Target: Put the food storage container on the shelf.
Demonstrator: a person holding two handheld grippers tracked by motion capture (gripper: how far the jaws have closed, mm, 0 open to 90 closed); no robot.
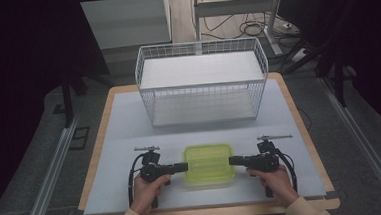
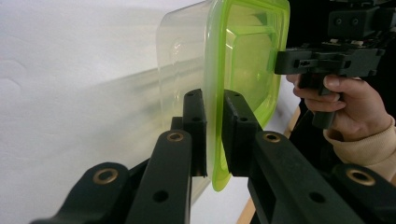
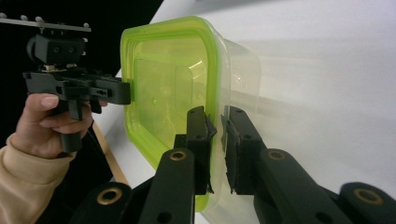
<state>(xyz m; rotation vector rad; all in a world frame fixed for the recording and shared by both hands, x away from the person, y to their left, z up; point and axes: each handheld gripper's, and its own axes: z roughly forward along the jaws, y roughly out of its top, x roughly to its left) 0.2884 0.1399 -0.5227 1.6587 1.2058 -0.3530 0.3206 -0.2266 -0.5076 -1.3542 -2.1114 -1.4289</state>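
A clear plastic container with a lime-green lid [image 1: 208,162] lies flat on the white mat near the front of the table. My left gripper [image 1: 184,166] comes in level from the left, and its jaws pinch the lid's left rim. In the left gripper view the two pads of my left gripper [image 2: 214,126] press on either side of the green edge of the container [image 2: 243,51]. My right gripper [image 1: 232,160] clamps the opposite rim in the same way. In the right gripper view my right gripper [image 3: 218,140] has its pads closed on the container's [image 3: 163,84] lid edge.
A white wire basket [image 1: 202,94] with a solid upper shelf stands behind the container at the back of the table. The white mat [image 1: 125,136] covers a wooden tabletop. Metal rails run along the floor on both sides.
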